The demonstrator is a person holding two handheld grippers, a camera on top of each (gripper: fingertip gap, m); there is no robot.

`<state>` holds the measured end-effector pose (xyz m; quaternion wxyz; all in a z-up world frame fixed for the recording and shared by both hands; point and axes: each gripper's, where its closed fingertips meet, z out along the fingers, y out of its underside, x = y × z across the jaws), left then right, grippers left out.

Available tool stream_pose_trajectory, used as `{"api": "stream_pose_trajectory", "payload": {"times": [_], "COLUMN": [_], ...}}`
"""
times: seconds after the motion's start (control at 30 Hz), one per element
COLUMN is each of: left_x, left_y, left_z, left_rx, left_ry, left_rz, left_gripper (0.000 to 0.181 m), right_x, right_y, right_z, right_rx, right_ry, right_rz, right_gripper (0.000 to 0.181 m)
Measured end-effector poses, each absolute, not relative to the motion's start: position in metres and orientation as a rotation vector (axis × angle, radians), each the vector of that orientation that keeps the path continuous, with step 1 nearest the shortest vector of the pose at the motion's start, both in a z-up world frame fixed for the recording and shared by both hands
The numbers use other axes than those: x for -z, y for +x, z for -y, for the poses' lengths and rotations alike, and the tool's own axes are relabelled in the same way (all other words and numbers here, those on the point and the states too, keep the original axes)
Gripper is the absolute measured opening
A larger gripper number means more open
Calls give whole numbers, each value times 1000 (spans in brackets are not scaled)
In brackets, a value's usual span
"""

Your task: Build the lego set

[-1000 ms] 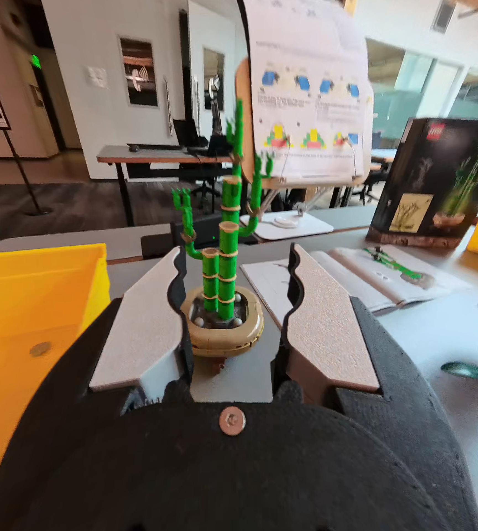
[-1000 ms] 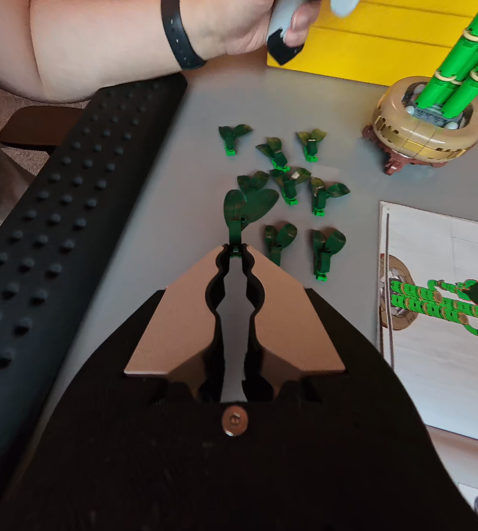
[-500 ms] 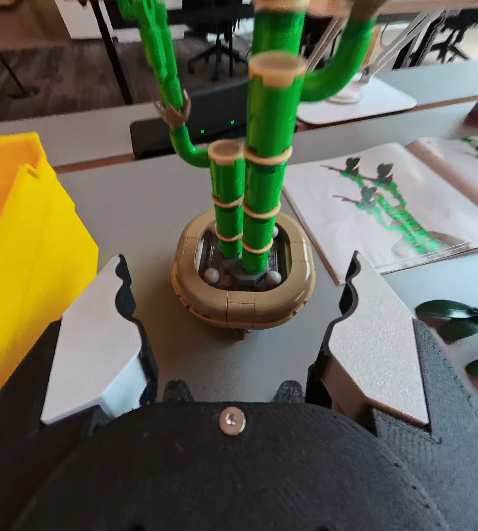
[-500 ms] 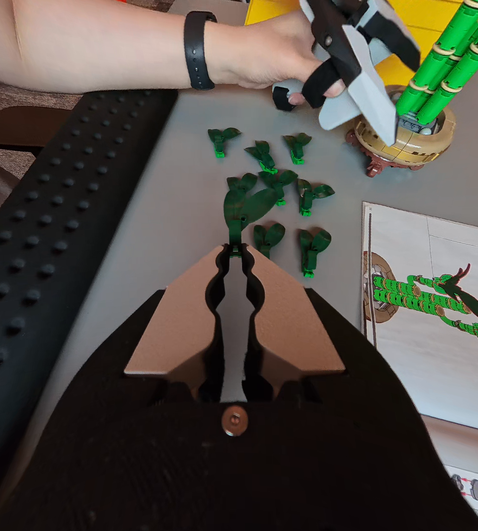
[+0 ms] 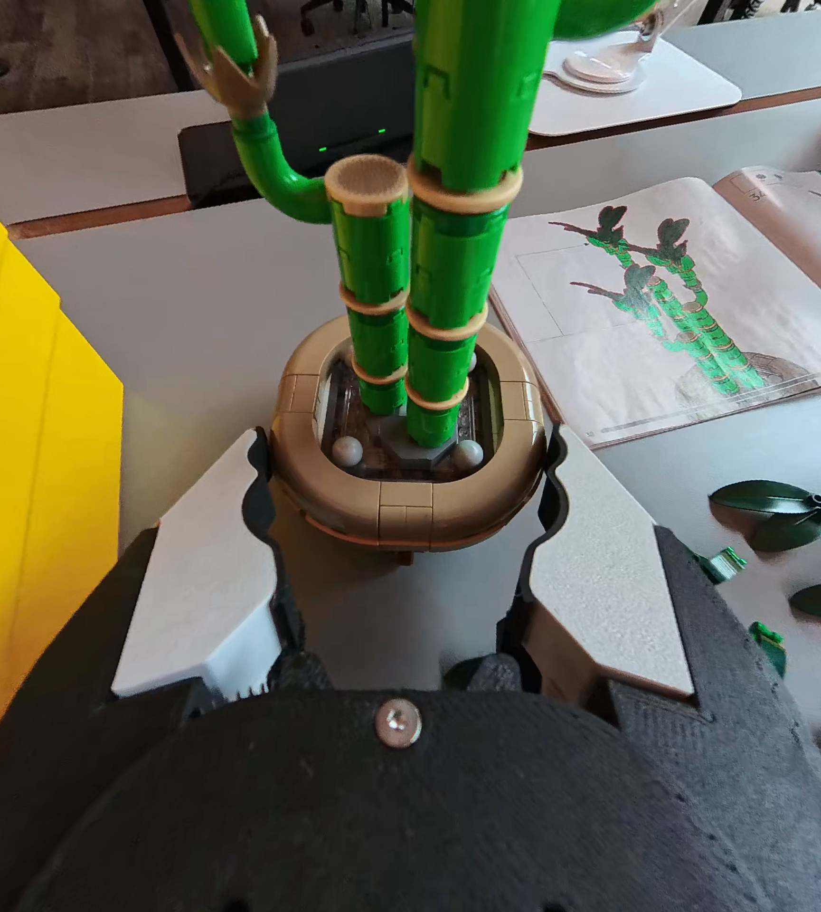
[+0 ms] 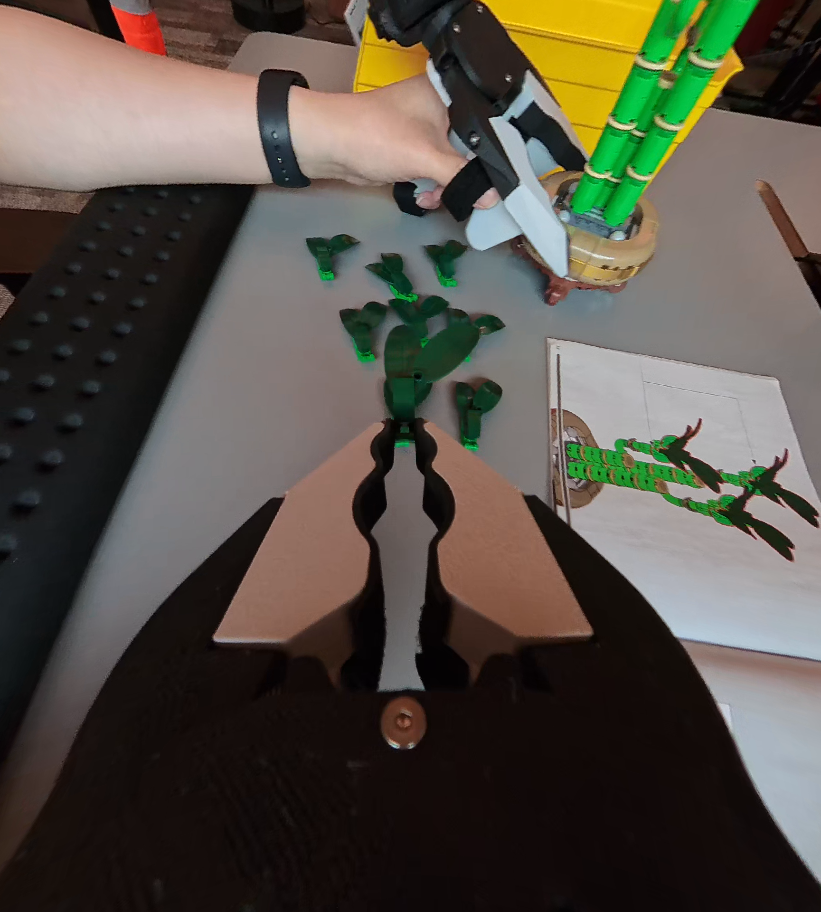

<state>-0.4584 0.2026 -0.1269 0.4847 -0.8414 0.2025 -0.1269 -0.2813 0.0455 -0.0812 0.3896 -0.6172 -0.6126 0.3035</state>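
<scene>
The Lego bamboo model has green stalks [image 5: 448, 296] standing in a tan pot [image 5: 406, 508] on the grey table. My left gripper [image 5: 406, 434] has its pads against both sides of the pot. In the right wrist view it [image 6: 568, 217] shows at the pot [image 6: 610, 256] beneath the stalks [image 6: 645, 113]. My right gripper [image 6: 403, 434] is shut on the bright green stub of a dark green leaf piece [image 6: 415, 365] and holds it above the table. Several loose leaf pieces [image 6: 393, 276] lie ahead of it.
An open instruction booklet [image 6: 670, 493] lies right of the leaves; it also shows in the left wrist view [image 5: 645, 306]. A yellow bin [image 5: 28, 444] stands left of the pot. A black studded mat [image 6: 53, 395] runs along the table's left. A person's hand [image 6: 374, 133] holds the left gripper.
My left gripper moved down and forward to the pot and its jaws narrowed onto the pot's sides. My right gripper lifted slightly with the leaf piece still held.
</scene>
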Motion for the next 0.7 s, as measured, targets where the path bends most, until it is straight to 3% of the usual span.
{"api": "stream_pose_trajectory", "payload": {"times": [0.7], "left_x": [128], "left_y": [-419], "left_z": [-173], "left_rx": [432], "left_ry": [-2016], "left_rz": [-723], "left_gripper": [110], "right_x": [66], "right_y": [-229], "right_z": [-61], "right_rx": [-983], "right_ry": [-1566], "right_rz": [1453], "right_gripper": [6]}}
